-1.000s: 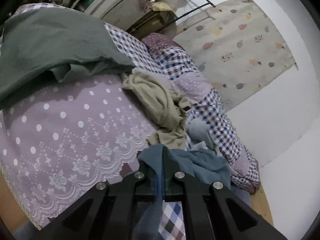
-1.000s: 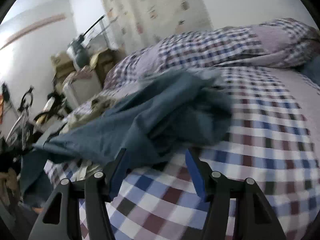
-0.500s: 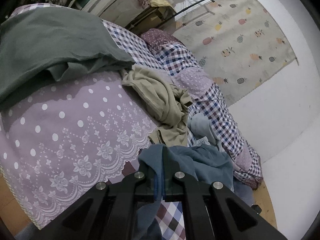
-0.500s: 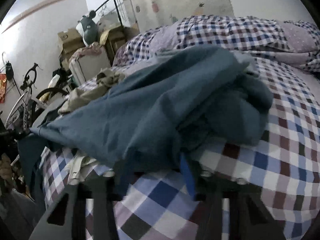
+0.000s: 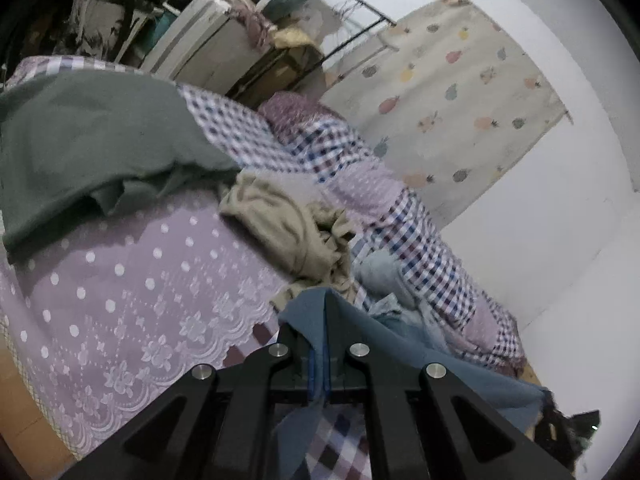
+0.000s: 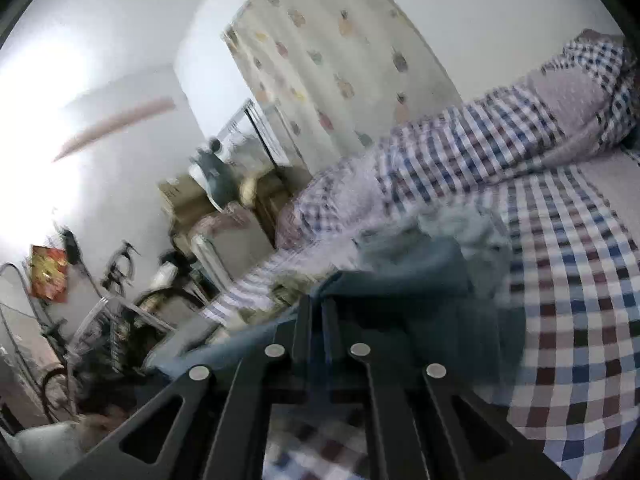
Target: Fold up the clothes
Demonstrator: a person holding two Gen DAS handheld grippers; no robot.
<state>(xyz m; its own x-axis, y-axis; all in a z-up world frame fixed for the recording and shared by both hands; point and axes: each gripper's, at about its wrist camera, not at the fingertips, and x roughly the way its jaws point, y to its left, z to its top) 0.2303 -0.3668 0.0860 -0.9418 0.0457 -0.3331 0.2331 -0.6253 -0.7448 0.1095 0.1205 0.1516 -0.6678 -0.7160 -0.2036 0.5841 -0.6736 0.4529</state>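
Observation:
A blue-grey garment (image 5: 404, 344) lies bunched on the checked bed cover, and both grippers hold it. My left gripper (image 5: 319, 344) is shut on a raised fold of the cloth, which drapes over its fingers. In the right wrist view the same blue-grey garment (image 6: 404, 280) stretches left from my right gripper (image 6: 318, 320), whose jaws are closed together on the fabric. A crumpled beige garment (image 5: 284, 232) lies behind it, and a pale blue piece (image 5: 380, 276) sits to its right.
A dark green garment (image 5: 88, 148) covers the bed's far left. The lilac dotted lace sheet (image 5: 120, 300) hangs over the near edge. A rolled checked quilt (image 6: 500, 136) runs along the wall. Boxes, a suitcase (image 5: 200, 48) and a bicycle (image 6: 116, 272) crowd the bed's far end.
My right gripper went from open in front of the blue-grey garment to shut on it, then lifted and tilted. The left gripper kept its hold and rose slightly.

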